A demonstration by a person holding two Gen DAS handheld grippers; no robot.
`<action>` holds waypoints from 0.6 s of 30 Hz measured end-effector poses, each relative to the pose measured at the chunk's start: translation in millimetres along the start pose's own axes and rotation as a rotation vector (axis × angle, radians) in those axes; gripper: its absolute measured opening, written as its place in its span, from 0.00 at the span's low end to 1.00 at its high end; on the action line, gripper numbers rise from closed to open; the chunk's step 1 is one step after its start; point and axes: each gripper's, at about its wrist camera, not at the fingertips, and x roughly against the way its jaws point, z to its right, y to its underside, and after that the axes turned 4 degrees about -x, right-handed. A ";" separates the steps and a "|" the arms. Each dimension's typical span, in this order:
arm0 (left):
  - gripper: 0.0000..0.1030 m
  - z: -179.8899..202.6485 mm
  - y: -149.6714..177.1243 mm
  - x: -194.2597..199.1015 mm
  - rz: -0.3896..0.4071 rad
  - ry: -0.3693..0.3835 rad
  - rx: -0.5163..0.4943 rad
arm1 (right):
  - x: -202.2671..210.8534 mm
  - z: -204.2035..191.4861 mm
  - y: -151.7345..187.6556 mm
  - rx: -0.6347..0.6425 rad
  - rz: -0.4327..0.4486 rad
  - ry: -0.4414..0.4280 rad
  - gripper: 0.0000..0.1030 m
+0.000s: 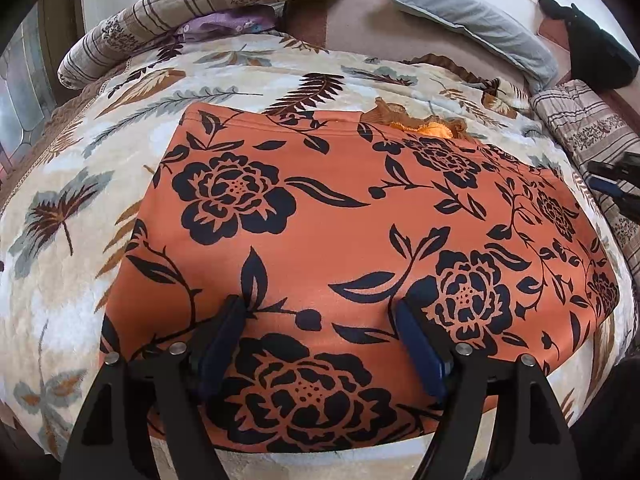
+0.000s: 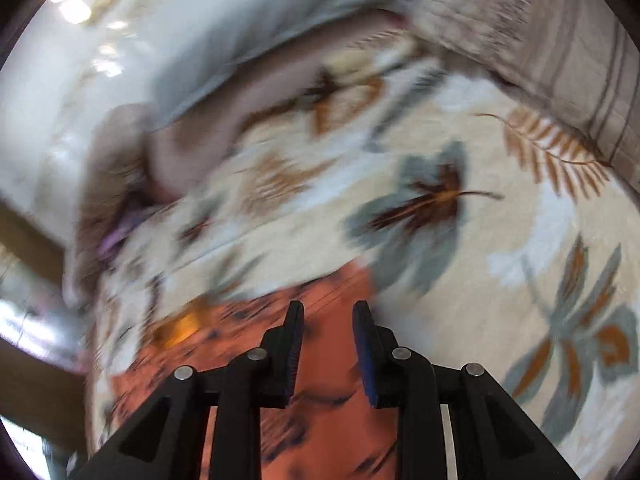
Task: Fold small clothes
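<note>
An orange garment with a black flower print (image 1: 340,240) lies folded flat in a rough rectangle on the leaf-patterned blanket (image 1: 80,200). A bit of orange lace (image 1: 436,128) shows at its far edge. My left gripper (image 1: 320,308) is open and empty, its fingers spread over the garment's near edge. In the blurred right wrist view my right gripper (image 2: 328,312) is open and empty above a corner of the same garment (image 2: 320,380). The right gripper also shows at the right edge of the left wrist view (image 1: 618,184).
A striped rolled quilt (image 1: 180,12) and a purple cloth (image 1: 228,24) lie at the far left of the bed. A grey pillow (image 1: 472,16) and a black object (image 1: 592,56) lie at the far right. Another striped quilt (image 1: 588,136) sits at the right.
</note>
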 end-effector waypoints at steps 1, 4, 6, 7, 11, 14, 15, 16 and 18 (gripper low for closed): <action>0.76 0.0 -0.1 0.1 -0.002 0.000 0.002 | 4.4 -8.5 13.5 0.022 -0.030 -0.041 0.28; 0.76 0.1 -0.6 0.7 -0.008 -0.001 0.001 | 4.7 -27.4 62.5 0.066 -0.138 -0.118 0.29; 0.76 0.3 -0.5 1.3 -0.011 -0.002 0.003 | -4.1 -30.9 81.1 0.079 -0.173 -0.130 0.29; 0.76 0.5 -0.4 1.4 -0.013 -0.002 0.001 | -10.9 -30.6 88.8 0.086 -0.195 -0.122 0.29; 0.76 0.6 0.1 2.3 -0.017 0.000 -0.003 | -40.9 -13.2 107.0 0.048 -0.262 -0.082 0.29; 0.76 -1.4 0.2 4.4 -0.019 0.007 -0.006 | -42.3 -1.8 106.2 -0.032 -0.260 -0.121 0.29; 0.76 -2.6 0.5 6.8 -0.017 0.013 0.000 | -42.3 1.1 104.7 -0.038 -0.263 -0.125 0.29; 0.76 -6.3 0.1 12.8 -0.006 0.031 0.020 | -41.7 1.8 103.7 -0.036 -0.264 -0.127 0.29; 0.76 -19.0 1.3 28.7 0.035 0.058 0.075 | -40.4 0.6 103.9 -0.023 -0.262 -0.129 0.29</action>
